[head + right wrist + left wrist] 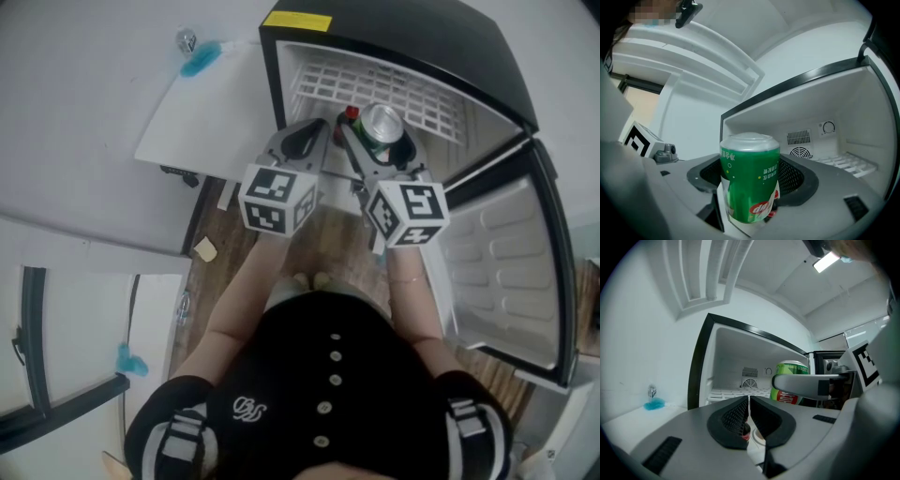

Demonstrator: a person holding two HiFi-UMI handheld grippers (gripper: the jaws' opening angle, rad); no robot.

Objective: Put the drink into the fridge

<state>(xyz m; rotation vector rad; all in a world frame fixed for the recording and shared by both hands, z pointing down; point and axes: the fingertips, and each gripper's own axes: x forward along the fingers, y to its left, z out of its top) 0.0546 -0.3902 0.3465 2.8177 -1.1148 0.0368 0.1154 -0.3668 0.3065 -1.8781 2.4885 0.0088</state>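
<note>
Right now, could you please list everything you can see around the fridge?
fridge: one, black outside, white inside, door open to the right.
wire shelf: one, white, inside the fridge.
can: one, green, upright at the fridge opening.
bottle: one, dark with a red cap, just left of the can.
label: one, yellow, on the fridge top.
blue objects: two, too small to identify, both left of the fridge.
note: one, tan, on the wooden floor.
left tool: one, grey, jaws together, empty.
right tool: one, grey, clamped on the can.
</note>
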